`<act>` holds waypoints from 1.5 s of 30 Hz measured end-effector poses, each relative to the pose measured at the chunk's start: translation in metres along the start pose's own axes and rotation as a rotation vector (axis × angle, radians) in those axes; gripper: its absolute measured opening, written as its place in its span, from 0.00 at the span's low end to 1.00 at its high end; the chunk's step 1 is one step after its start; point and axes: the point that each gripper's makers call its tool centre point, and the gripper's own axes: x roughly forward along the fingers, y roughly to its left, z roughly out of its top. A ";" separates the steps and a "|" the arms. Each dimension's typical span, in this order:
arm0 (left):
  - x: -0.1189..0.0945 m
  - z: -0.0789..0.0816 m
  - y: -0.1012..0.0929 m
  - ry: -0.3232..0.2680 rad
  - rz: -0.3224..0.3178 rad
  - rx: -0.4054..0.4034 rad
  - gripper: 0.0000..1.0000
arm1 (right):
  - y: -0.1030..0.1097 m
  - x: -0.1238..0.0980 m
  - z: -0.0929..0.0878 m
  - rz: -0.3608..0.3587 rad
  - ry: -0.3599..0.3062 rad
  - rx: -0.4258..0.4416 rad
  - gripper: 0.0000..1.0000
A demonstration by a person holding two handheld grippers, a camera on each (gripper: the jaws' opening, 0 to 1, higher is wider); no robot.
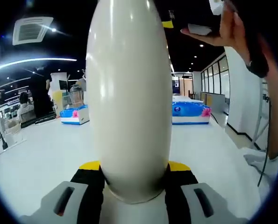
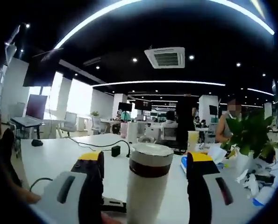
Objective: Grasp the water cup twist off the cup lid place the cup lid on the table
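A wide open-plan office spreads under a black ceiling (image 2: pixel 129 28). Long curved light strips (image 2: pixel 162 83) sweep across it, small round spotlights dot the dark, and a square air vent (image 2: pixel 167 57) sits flush overhead. A white bench (image 2: pixel 54 156) carries a black cable (image 2: pixel 89 143), a small black adapter (image 2: pixel 116 150) and a leafy green plant (image 2: pixel 251 133) at one end. Beyond it stand desks with monitors (image 2: pixel 36 106), office chairs (image 2: pixel 69 122) and bright windows (image 2: pixel 75 98). In the left gripper view, blue boxes (image 1: pixel 190 112) rest on a pale surface, and glazed partitions (image 1: pixel 216 84) line the wall.
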 end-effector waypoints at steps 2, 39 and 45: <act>0.000 0.000 0.000 0.000 0.000 0.000 0.52 | 0.001 0.002 0.003 0.001 -0.018 0.014 0.78; 0.000 0.001 -0.004 0.000 0.000 0.000 0.52 | -0.001 0.015 -0.002 0.099 -0.033 0.071 0.43; 0.000 0.001 -0.003 0.000 0.000 -0.001 0.52 | -0.002 0.015 -0.003 0.169 -0.020 0.061 0.43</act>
